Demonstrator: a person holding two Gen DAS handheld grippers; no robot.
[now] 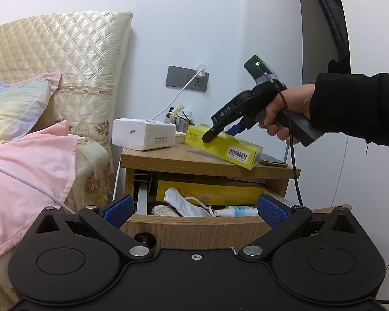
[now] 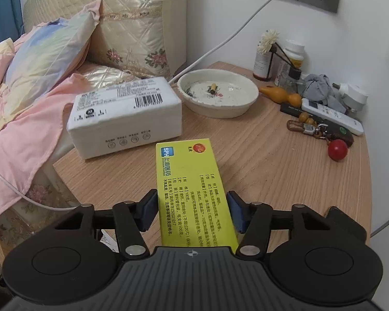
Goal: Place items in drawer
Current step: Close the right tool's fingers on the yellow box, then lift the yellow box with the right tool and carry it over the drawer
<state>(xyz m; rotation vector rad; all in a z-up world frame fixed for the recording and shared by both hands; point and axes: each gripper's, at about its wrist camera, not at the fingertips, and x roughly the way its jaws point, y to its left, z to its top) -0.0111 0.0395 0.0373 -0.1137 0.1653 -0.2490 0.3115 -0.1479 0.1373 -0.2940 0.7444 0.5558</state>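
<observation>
Nearest us, our right claw (image 2: 192, 213) straddles the yellow box (image 2: 192, 194), blue pads (image 2: 146, 213) at its long sides; the left pad seems to touch, the right shows a sliver of gap, so we judge it not yet clamped. The box lies tilted on the nightstand (image 2: 272, 171), running away from the claw. It looks light, stiff cardboard, slick and crushable, so we should squeeze gently across the narrow width near its middle. Beyond it sits a tissue pack (image 2: 124, 119). Our left claw (image 1: 194, 211) hangs open before the open drawer (image 1: 194, 226).
</observation>
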